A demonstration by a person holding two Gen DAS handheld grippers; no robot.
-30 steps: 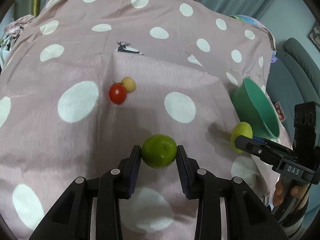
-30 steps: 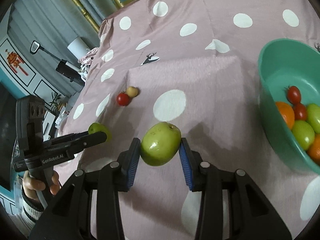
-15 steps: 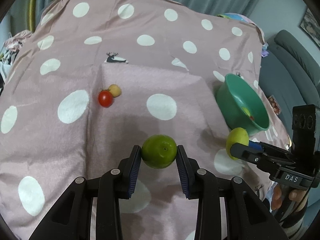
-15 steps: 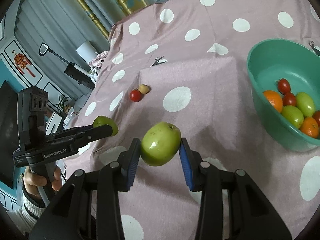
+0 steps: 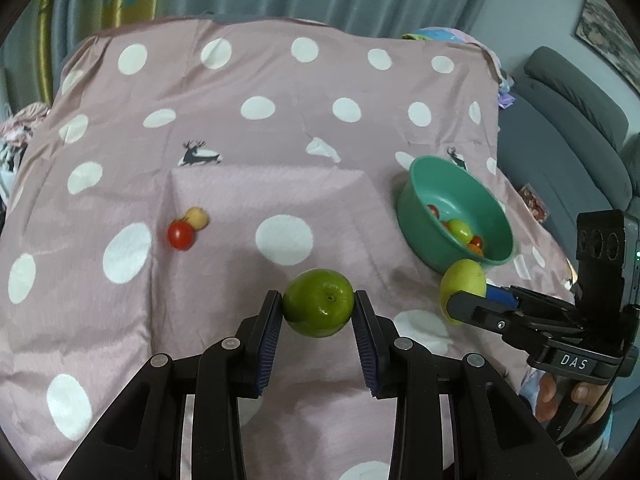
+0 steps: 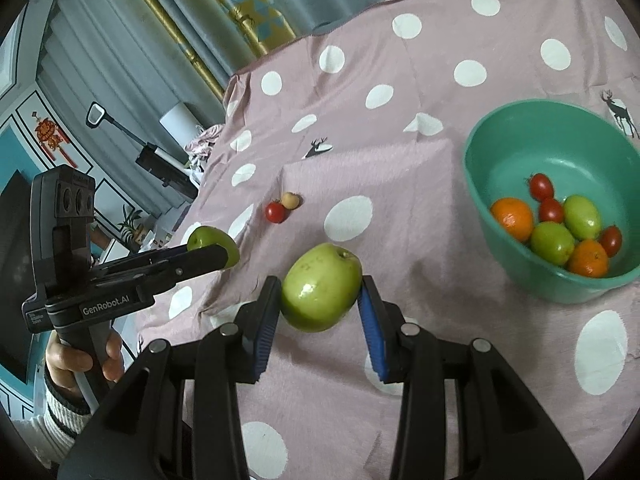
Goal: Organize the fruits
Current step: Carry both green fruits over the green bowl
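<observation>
"DAS" in white on the right gripper (image 5: pixel 464 308) body, left wrist view. "GenRobot.AI" in white on the left gripper (image 6: pixel 216 258) body, right wrist view.

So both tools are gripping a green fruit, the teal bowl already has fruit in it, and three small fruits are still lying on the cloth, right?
Not quite: only two small fruits lie on the cloth, a red tomato touching a pale yellow fruit, as the left wrist view shows. The rest holds: the left tool and right tool each grip a green fruit, and the teal bowl holds fruit.

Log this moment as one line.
left gripper: shut on green fruit | right gripper: shut on green apple | bowl: holds fruit
</observation>
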